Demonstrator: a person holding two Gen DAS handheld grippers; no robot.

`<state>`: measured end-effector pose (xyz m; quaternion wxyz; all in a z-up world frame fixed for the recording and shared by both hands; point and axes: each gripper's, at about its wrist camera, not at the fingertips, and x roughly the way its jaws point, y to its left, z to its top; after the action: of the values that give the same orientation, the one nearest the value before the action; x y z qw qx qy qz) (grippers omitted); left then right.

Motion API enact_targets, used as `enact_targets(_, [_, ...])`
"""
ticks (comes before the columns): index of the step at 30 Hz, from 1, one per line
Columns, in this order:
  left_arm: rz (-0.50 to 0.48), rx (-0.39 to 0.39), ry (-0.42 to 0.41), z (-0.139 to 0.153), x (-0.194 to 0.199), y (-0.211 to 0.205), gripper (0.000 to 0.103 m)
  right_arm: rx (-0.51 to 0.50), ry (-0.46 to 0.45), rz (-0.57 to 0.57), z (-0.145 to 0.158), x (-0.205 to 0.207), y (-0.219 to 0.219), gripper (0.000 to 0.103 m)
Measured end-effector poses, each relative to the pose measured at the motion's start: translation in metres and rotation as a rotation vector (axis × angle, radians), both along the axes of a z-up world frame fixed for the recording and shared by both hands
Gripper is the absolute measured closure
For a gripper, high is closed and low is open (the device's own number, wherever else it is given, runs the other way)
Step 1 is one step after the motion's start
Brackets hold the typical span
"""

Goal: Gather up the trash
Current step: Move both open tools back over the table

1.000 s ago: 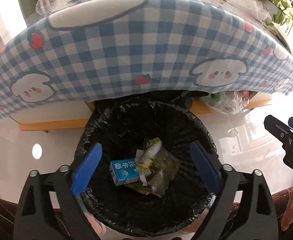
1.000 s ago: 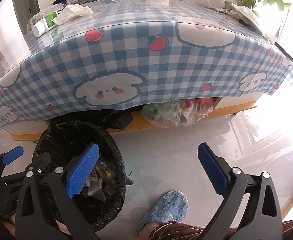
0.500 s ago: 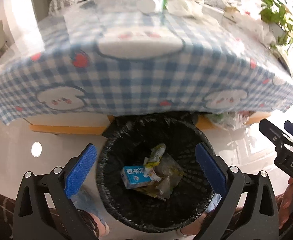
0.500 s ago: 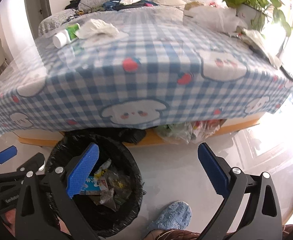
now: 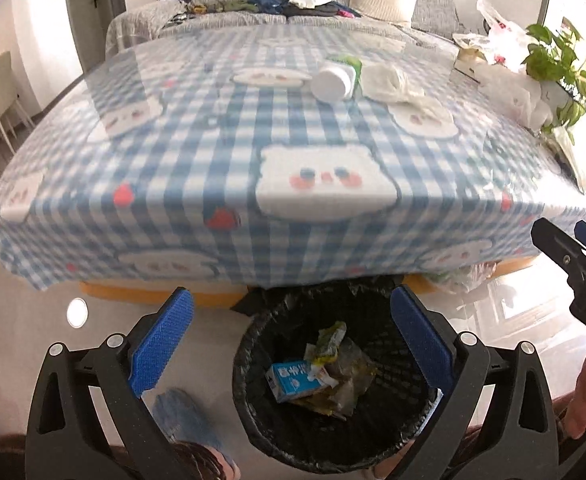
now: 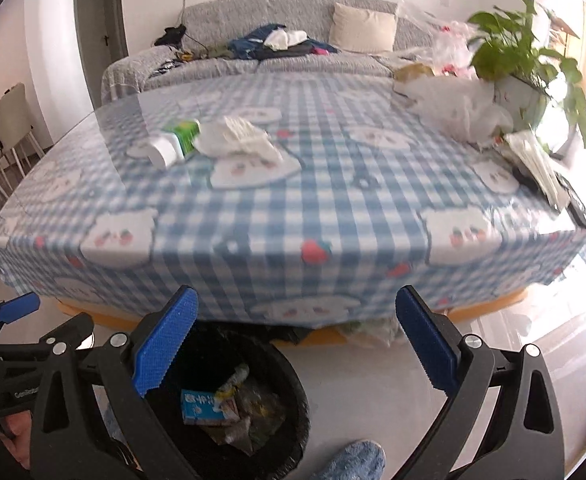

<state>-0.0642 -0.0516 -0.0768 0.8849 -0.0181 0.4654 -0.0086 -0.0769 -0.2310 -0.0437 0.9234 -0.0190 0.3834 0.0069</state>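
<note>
A black-lined trash bin [image 5: 253, 408] stands on the floor by the table's front edge, holding a blue milk carton [image 5: 291, 380] and wrappers; it also shows in the right wrist view [image 6: 293, 384]. On the checked tablecloth [image 5: 221, 152] lie a white-and-green bottle [image 5: 335, 78] on its side and a crumpled white tissue [image 5: 391, 84]; both show in the right wrist view, bottle [image 6: 175, 140] and tissue [image 6: 239, 138]. My left gripper [image 5: 289, 336] is open and empty above the bin. My right gripper [image 6: 297, 340] is open and empty in front of the table edge.
A potted plant [image 6: 521, 60] and plastic bags [image 6: 457, 108] crowd the table's right side. A grey sofa [image 6: 253, 52] with clothes stands behind. Chairs [image 6: 9, 128] are at far left. Bags lie under the table [image 6: 373, 330]. A blue slipper [image 6: 353, 460] is by the bin.
Both grippers have risen and tilted up from over the bin, so the tabletop with bottle and tissue now fills the views. Both stay open and empty.
</note>
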Motion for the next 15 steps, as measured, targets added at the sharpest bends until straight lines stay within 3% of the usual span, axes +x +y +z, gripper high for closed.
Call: enact_targets(15, [-0.01, -0.004, -0.041, 0.028, 0.073, 0.015, 0.006, -0.019, -0.015, 0.017, 0.014, 0.059, 0.009, 0.008])
